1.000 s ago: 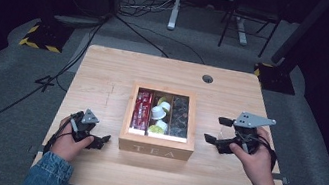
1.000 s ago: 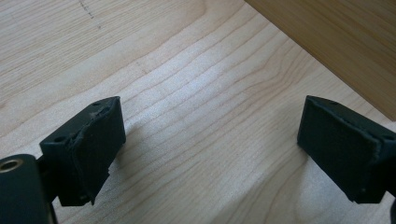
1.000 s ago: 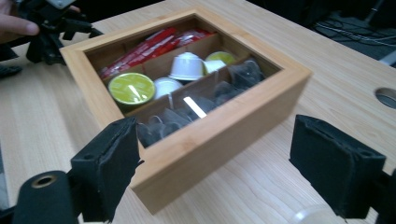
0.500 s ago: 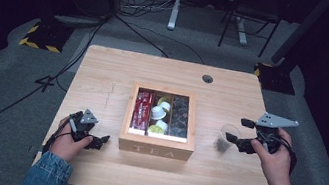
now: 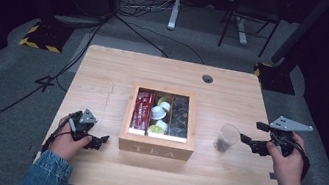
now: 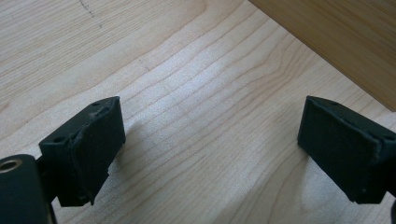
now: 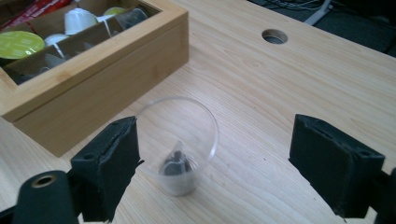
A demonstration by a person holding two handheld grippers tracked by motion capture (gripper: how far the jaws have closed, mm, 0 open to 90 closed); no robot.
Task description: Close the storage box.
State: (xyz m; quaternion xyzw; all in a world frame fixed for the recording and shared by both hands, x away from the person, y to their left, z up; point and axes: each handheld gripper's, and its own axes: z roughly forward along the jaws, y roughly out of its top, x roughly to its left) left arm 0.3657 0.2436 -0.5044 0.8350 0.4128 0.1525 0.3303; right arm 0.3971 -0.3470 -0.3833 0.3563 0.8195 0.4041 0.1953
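Note:
A wooden box (image 5: pixel 155 149) marked TEA stands mid-table, with red packets (image 5: pixel 141 111), white and green capsules (image 5: pixel 159 114) and dark items (image 5: pixel 179 118) in its three compartments. A clear plastic cup (image 5: pixel 227 137) stands upright to its right, with a small dark thing (image 7: pixel 176 164) at its bottom. My right gripper (image 5: pixel 252 131) is open just right of the cup. In the right gripper view the cup (image 7: pixel 180 135) sits near the left pad (image 7: pixel 109 163), apart from the right one. My left gripper (image 5: pixel 98 141) rests open left of the box, over bare wood (image 6: pixel 210 149).
The box's side wall (image 6: pixel 336 37) lies close ahead of the left gripper. A round cable hole (image 5: pixel 208 78) is at the table's far edge. Bare tabletop (image 5: pixel 103 82) spreads left of and behind the box. Cables and stands lie on the floor beyond.
My right gripper has moved right, away from the box, and the clear cup now stands on the table in front of its open jaws. The left hand has stayed put.

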